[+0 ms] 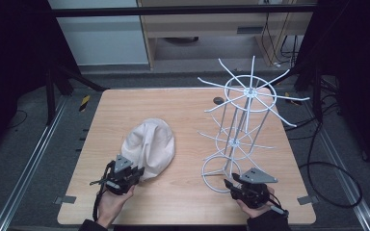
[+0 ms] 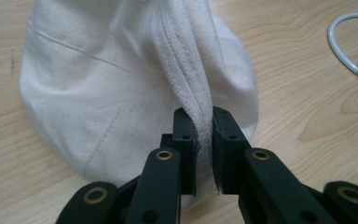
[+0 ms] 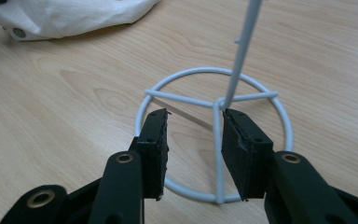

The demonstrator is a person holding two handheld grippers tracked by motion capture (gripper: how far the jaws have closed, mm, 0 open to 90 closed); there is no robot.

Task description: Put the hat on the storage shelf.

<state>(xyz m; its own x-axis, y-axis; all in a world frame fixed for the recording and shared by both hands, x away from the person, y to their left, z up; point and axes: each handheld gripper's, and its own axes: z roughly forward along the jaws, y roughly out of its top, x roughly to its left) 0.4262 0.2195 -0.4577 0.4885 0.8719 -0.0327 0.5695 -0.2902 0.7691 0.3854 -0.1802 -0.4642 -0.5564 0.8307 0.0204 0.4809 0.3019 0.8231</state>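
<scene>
Left claw [image 2: 204, 140] pinches a stitched fold of the cream canvas cap [image 2: 121, 79] lying rumpled near-left on the wood-grain bench [image 1: 183, 202], while the right claw [image 3: 193, 140] gapes unclenched over the ring base of the white wire rack [image 1: 243, 125] standing right.

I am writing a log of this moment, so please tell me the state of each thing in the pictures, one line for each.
Cap: lying on the table, crumpled, one fold pinched by the left tool.
Rack: standing upright on its ring base, nothing hung on its arms.
Left tool: shut on a fold of the cap.
Right tool: open, jaws over the rack's base ring, not gripping.
Table: holds the cap and the rack.
</scene>
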